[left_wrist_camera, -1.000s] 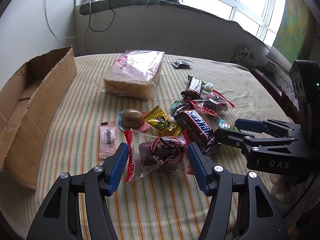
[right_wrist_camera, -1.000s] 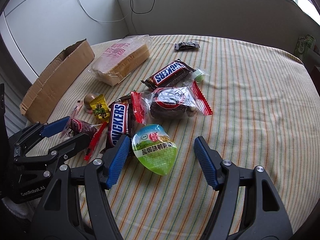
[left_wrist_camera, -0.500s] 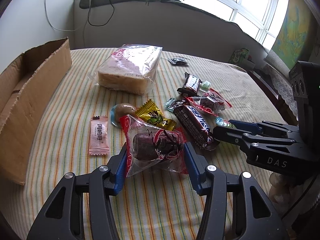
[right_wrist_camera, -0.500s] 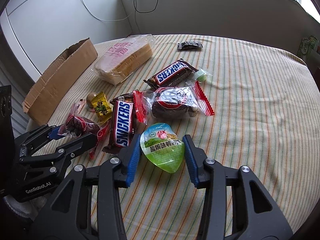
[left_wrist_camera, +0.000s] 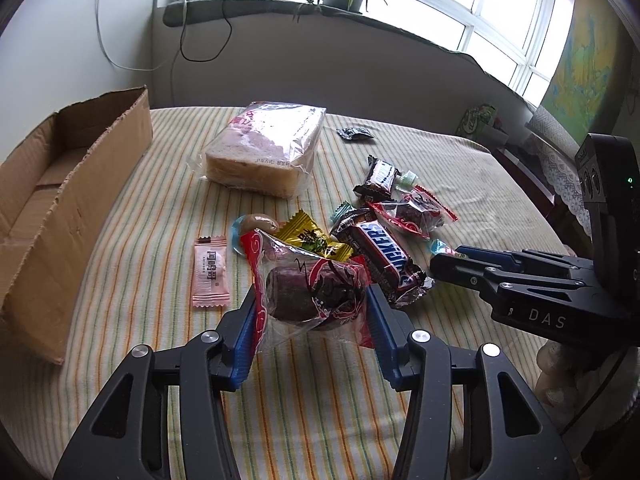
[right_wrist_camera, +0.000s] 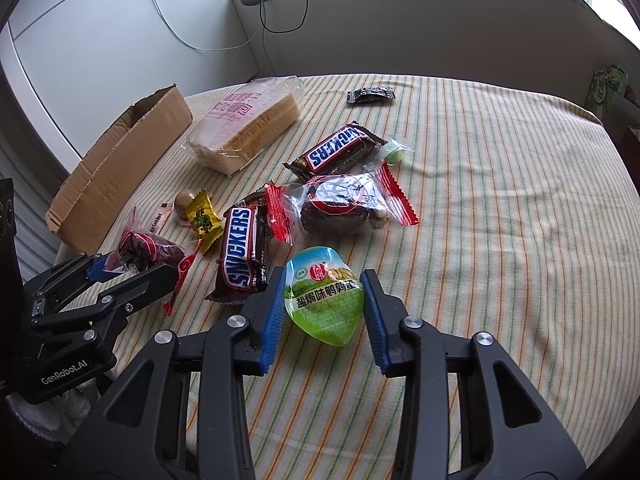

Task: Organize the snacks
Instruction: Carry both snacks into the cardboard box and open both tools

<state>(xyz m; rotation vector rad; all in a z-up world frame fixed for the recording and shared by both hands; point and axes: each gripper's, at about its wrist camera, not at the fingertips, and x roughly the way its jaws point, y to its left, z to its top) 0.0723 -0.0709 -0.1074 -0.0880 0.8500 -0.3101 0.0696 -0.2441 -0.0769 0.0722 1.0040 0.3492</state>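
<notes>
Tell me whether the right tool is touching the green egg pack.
Touching. The right wrist view shows the right tool with both blue pads pressed against the sides of the green egg pack, no gap on either side.

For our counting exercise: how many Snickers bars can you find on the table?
2. One Snickers bar lies near the front of the pile, left of the green packet. The other Snickers bar lies further back, near the bread. More could be hidden under other wrappers.
</notes>
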